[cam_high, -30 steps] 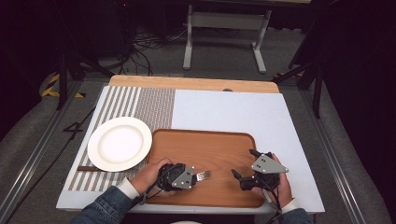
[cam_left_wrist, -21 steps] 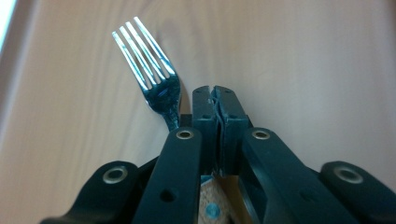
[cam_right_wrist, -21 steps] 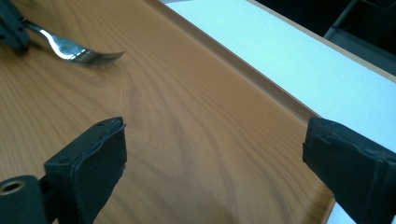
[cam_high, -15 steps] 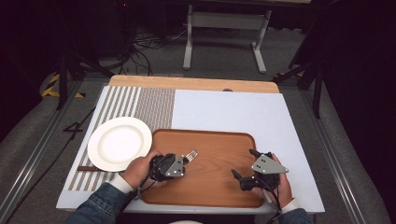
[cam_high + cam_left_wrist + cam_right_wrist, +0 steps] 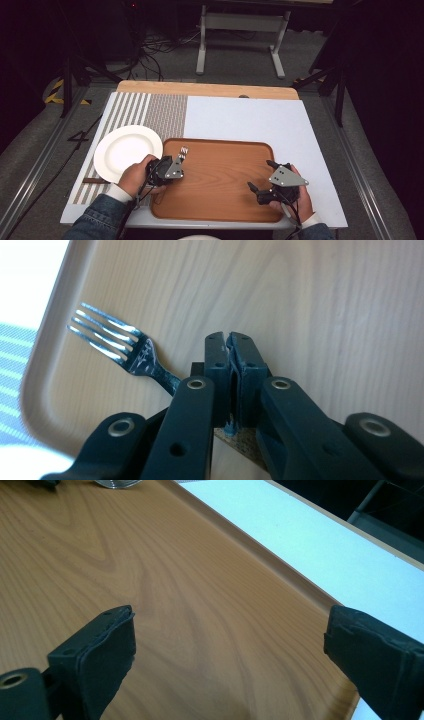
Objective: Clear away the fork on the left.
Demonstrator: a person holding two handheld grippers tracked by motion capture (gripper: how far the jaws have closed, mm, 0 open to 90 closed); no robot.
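Note:
A metal fork (image 5: 183, 150) hovers over the far left corner of the wooden tray (image 5: 225, 202), tines pointing away from me. My left gripper (image 5: 176, 162) is shut on its handle. In the left gripper view the pads (image 5: 245, 360) press together, and the fork (image 5: 115, 347) sticks out to the left with its handle running in under the jaws. My right gripper (image 5: 260, 175) rests over the tray's near right part, open. In the right gripper view the right gripper (image 5: 227, 630) has only bare tray wood between its wide-apart jaws.
A white plate (image 5: 125, 150) sits just left of the tray on a striped placemat (image 5: 160, 110). The white table top (image 5: 250, 115) stretches behind the tray to a wooden back edge. A metal stand and cables lie on the floor beyond.
My left gripper has carried the fork leftward and away from me, from the tray's near middle to its far left corner by the plate. The right gripper has stayed put.

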